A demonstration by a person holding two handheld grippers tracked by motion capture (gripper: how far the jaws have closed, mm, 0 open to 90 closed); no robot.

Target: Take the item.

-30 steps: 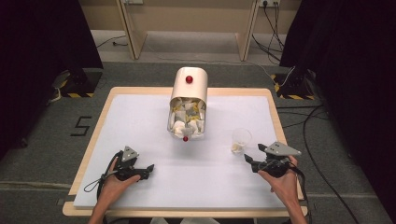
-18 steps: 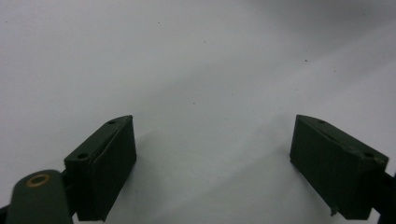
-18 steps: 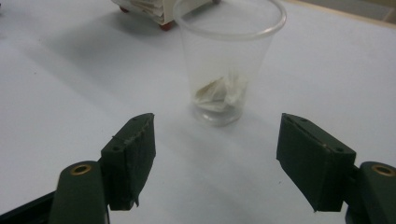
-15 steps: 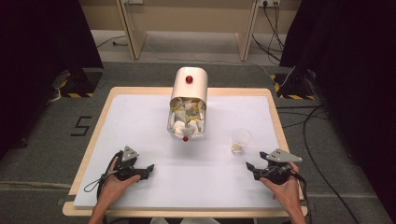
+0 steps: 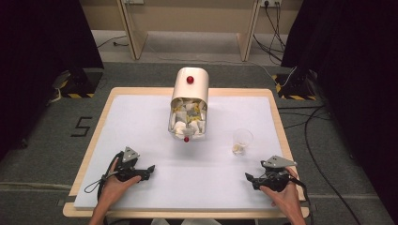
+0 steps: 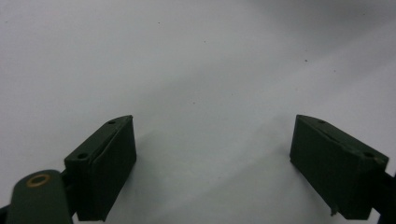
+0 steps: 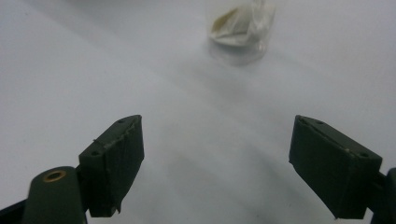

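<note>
A cream bin (image 5: 189, 91) with a red knob lies tilted at the table's far middle, its open mouth showing several white and yellow packets (image 5: 187, 119). To its right stands a clear plastic cup (image 5: 242, 140) (image 7: 242, 29) with a packet in its bottom. My right gripper (image 5: 250, 180) (image 7: 217, 168) rests near the front right edge, below the cup and apart from it. Its jaws have just been opening and stand open with nothing between them. At the front left, my left gripper (image 5: 149, 171) (image 6: 212, 168) lies open over bare white table.
A white mat (image 5: 141, 117) covers the wooden table. Cables trail from both grippers toward the front edge. Dark curtains, floor cables and striped-tape stands surround the table.
My right gripper has drawn back from the cup toward the front edge and sunk lower. The left gripper has stayed put.
</note>
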